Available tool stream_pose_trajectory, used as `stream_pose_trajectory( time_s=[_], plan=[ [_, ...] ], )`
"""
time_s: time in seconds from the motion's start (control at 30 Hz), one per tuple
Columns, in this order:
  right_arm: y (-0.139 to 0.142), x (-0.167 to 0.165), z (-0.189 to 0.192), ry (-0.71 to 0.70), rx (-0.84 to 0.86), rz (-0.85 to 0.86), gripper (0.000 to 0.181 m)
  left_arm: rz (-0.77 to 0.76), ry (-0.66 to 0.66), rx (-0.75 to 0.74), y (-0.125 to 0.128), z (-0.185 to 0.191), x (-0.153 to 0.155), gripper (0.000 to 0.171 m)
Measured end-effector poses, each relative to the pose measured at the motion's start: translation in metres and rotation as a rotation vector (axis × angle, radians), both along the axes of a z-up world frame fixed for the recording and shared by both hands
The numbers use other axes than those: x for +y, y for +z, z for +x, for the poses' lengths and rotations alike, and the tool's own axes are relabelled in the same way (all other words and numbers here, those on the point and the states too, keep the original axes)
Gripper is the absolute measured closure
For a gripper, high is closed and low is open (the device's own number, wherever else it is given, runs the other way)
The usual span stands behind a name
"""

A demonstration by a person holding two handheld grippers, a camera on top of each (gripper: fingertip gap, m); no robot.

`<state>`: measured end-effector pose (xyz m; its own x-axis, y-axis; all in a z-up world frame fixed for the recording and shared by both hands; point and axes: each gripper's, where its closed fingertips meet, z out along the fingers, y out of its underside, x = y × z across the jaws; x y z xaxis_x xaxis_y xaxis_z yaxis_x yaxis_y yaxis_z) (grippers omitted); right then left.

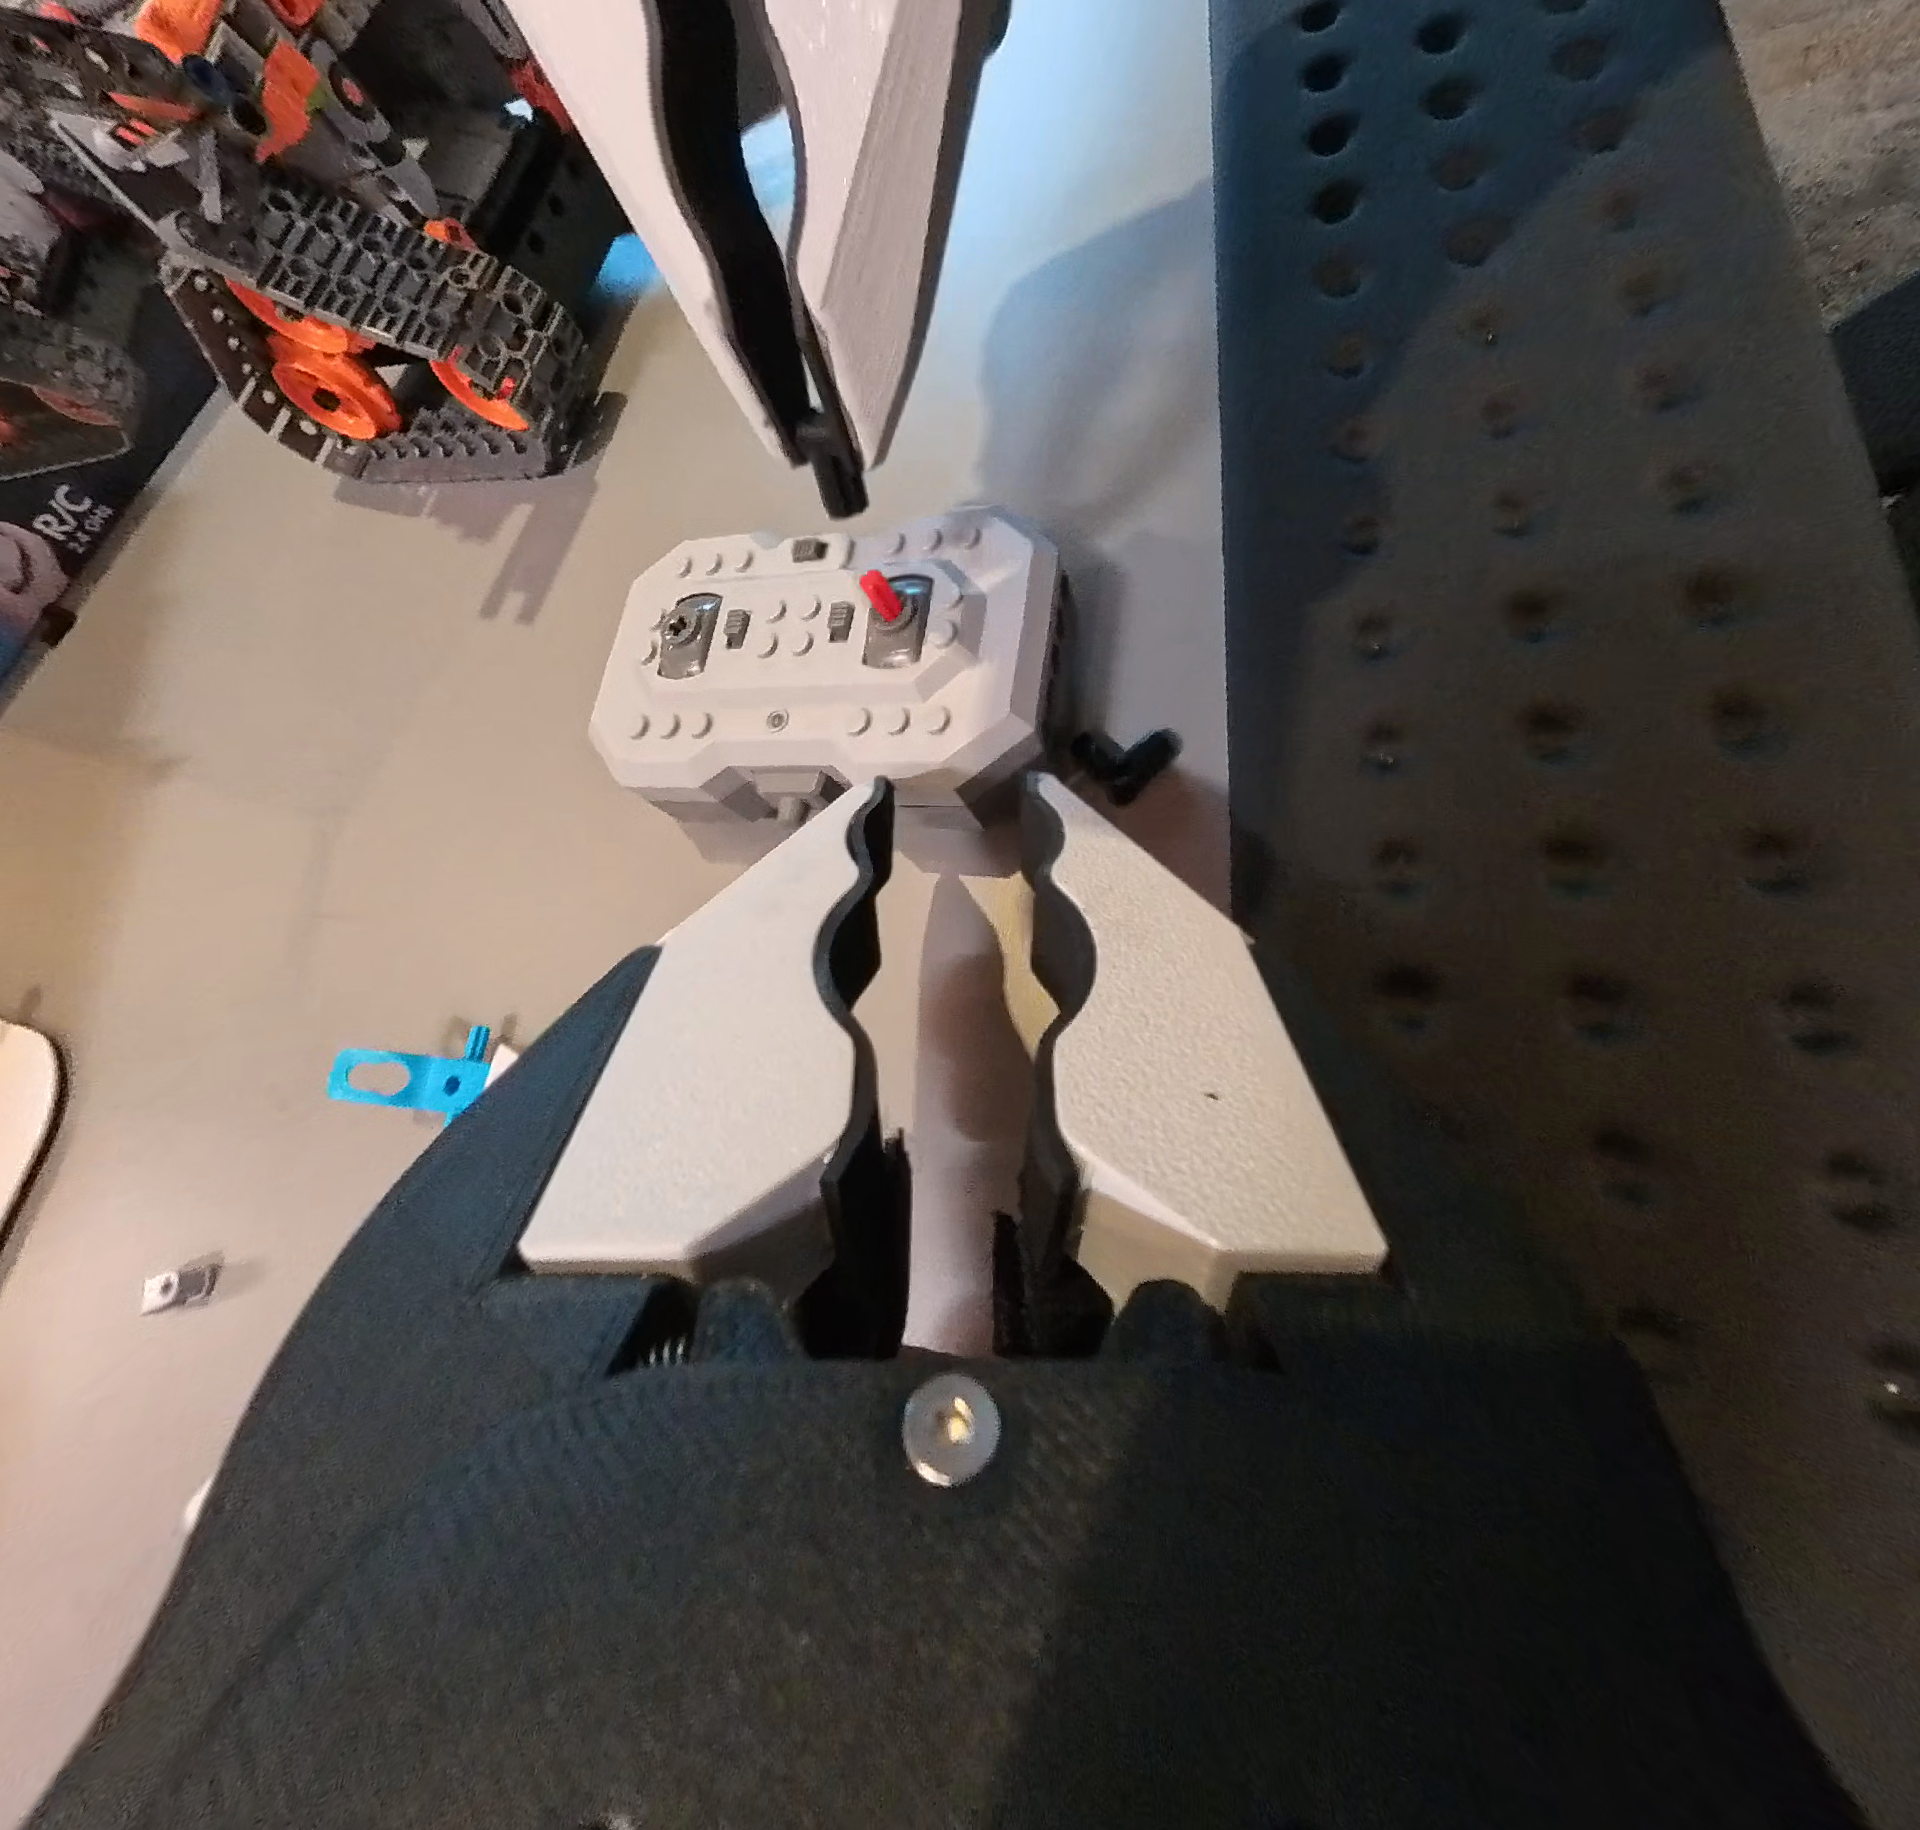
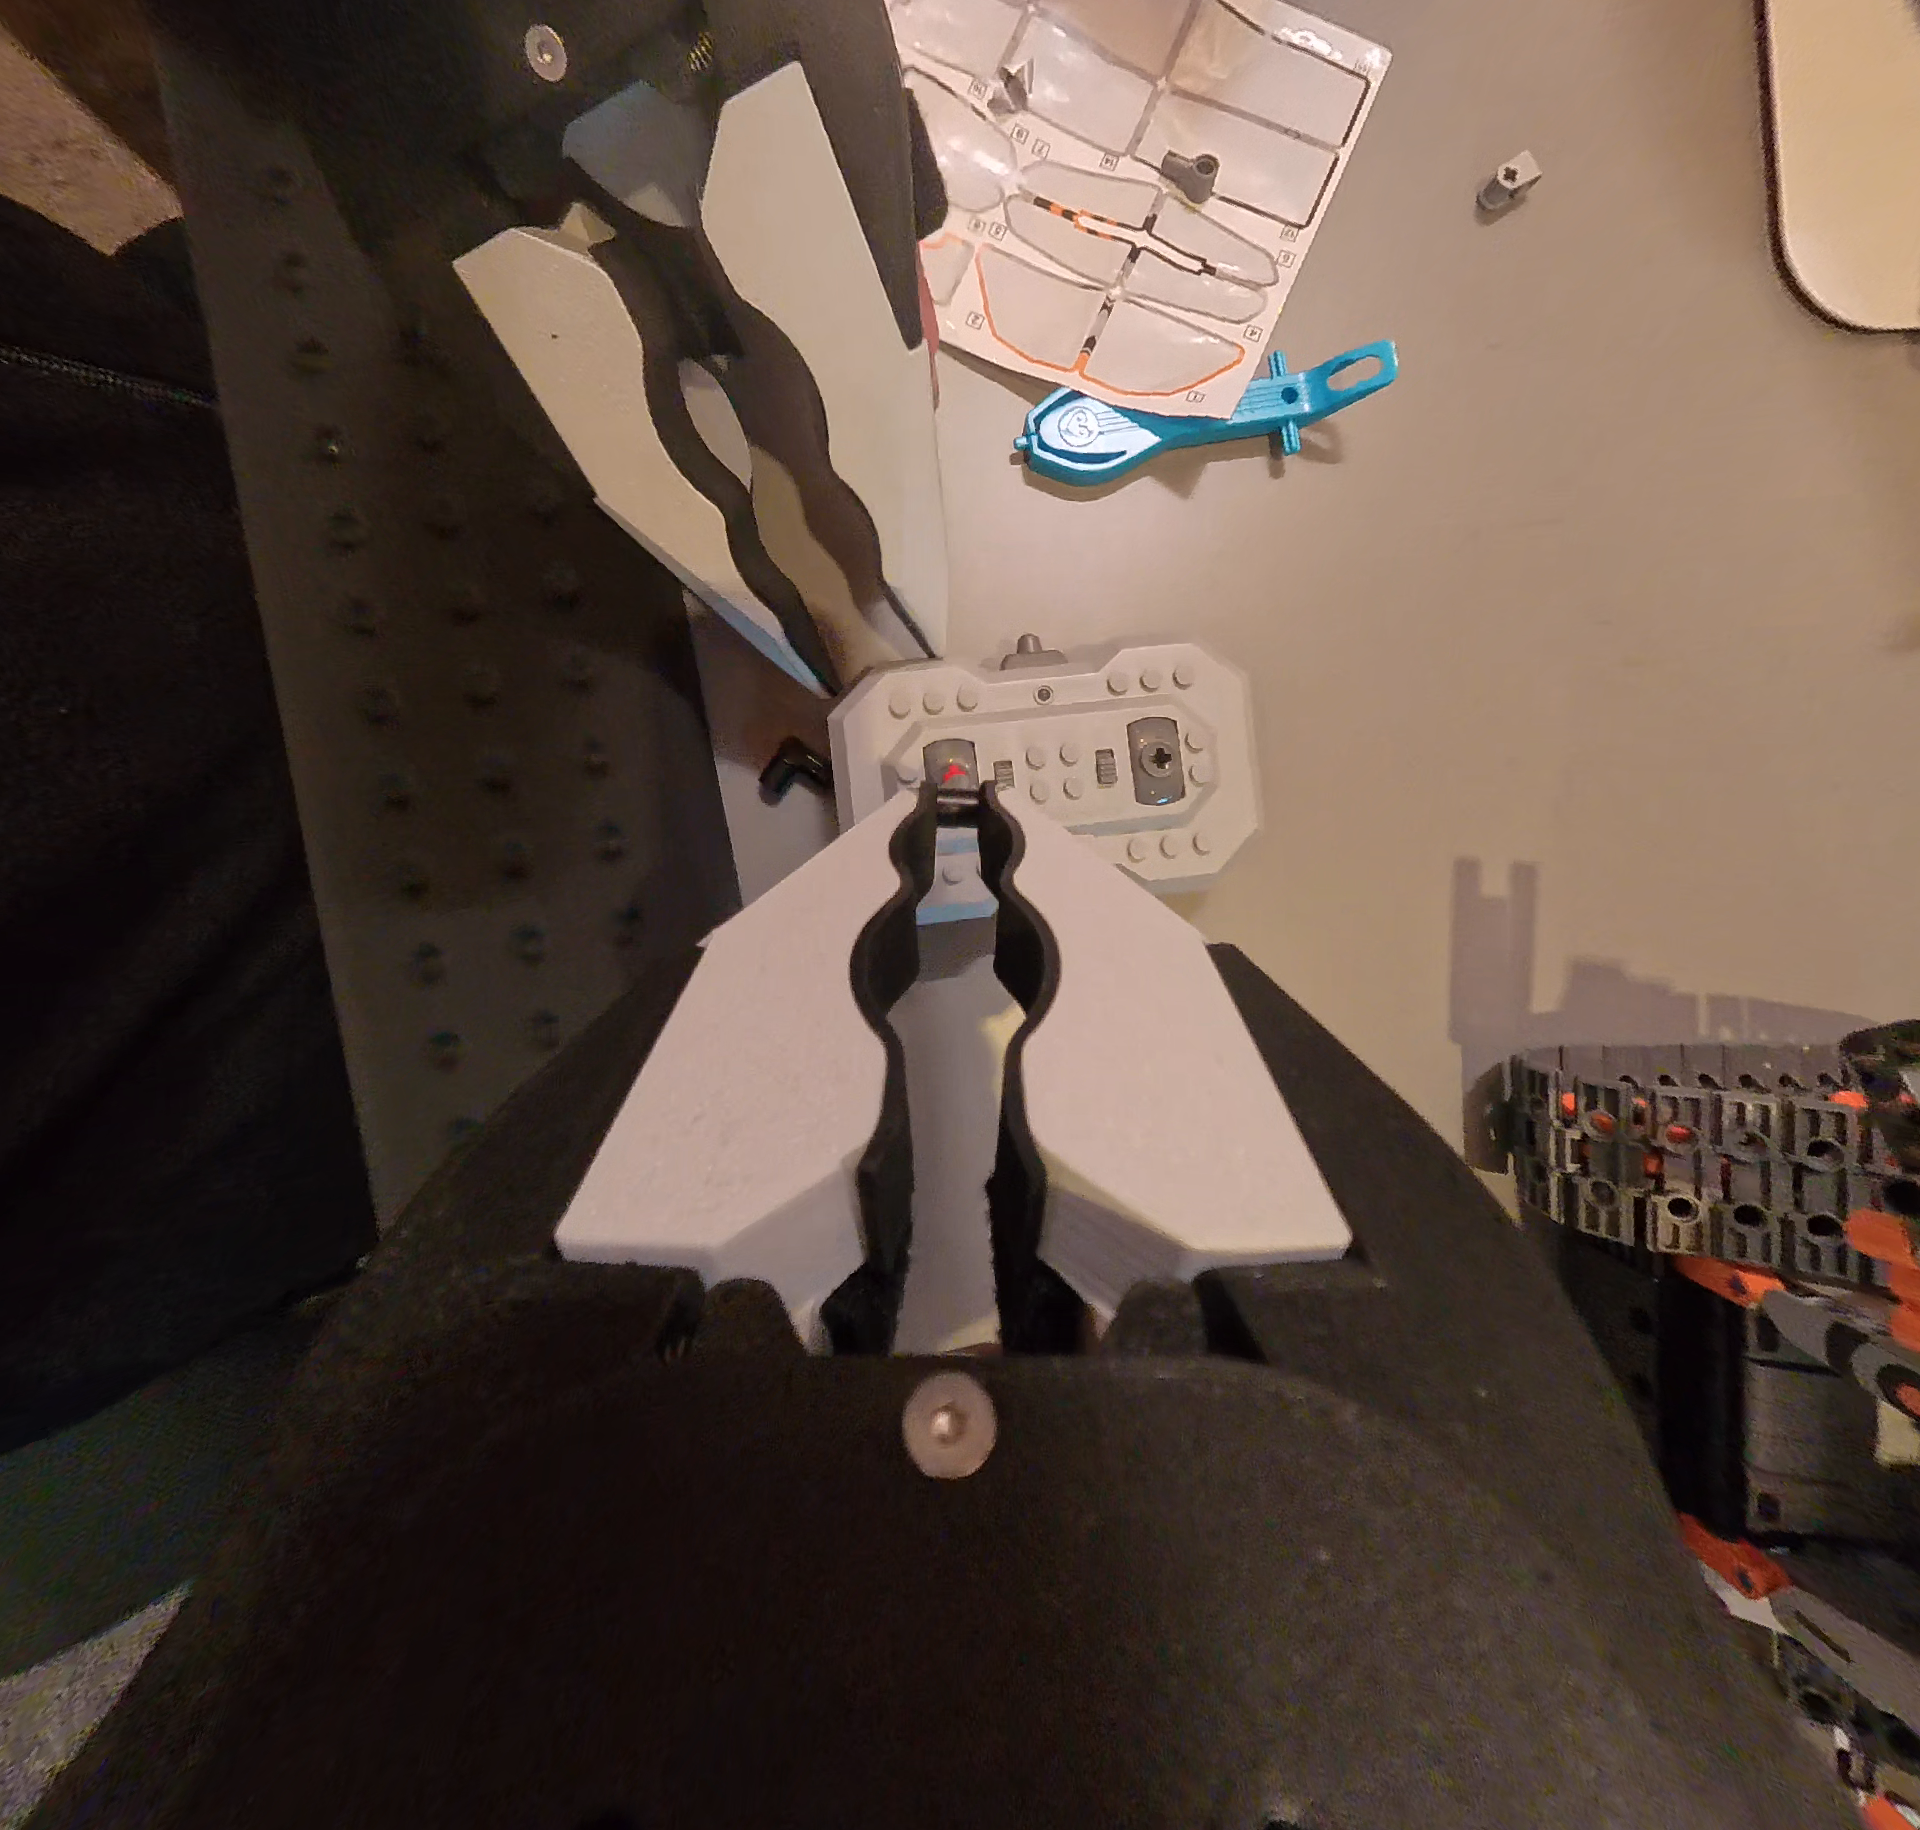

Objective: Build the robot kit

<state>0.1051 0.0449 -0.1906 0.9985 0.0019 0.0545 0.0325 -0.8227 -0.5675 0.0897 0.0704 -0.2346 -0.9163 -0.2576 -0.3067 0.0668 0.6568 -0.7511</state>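
Observation:
A light grey remote-control brick (image 1: 821, 679) lies flat on the beige table (image 1: 312, 741), with a short red pin (image 1: 878, 596) standing in one of its two lever sockets. My left gripper (image 1: 961, 793) is slightly open, its tips against the remote's near side. It also shows in the right wrist view (image 2: 862, 642) at the remote's (image 2: 1081, 824) far corner. My right gripper (image 2: 951, 804) is shut on a small black pin (image 1: 836, 481), held just above the remote's edge near the red pin (image 2: 951, 772). In the left wrist view it (image 1: 826, 450) comes down from the top.
A black and orange tracked model (image 1: 364, 326) stands close by (image 2: 1714, 1157). A dark perforated metal surface (image 1: 1507, 637) borders the table beside the remote. A loose black pin (image 1: 1127, 757), a blue tool (image 2: 1195, 409), a sticker sheet (image 2: 1122, 170) and a small grey piece (image 2: 1507, 182) lie around. The grippers' ends are close to 6 cm from one another. My left gripper's tips are some 20 cm from the small grey piece (image 2: 1507, 182). My left wrist view (image 1: 183, 1282) looks at it from another angle.

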Motion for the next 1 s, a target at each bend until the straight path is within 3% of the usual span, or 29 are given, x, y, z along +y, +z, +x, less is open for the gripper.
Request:
stream_pose_trajectory(
  time_s=[0.3,0.8,1.0],
  plan=[
    [-0.008,-0.002,0.001,0.023,-0.023,-0.051,0.176,-0.045,-0.013,-0.060,0.011,0.001,-0.006,0.151],
    [-0.014,0.001,0.002,0.074,-0.072,-0.162,0.176,-0.025,-0.035,-0.066,0.004,-0.001,-0.008,0.150],
    [-0.015,0.001,0.001,0.158,-0.125,-0.252,0.176,-0.026,-0.035,-0.066,0.004,-0.001,-0.008,0.150]
  ],
)
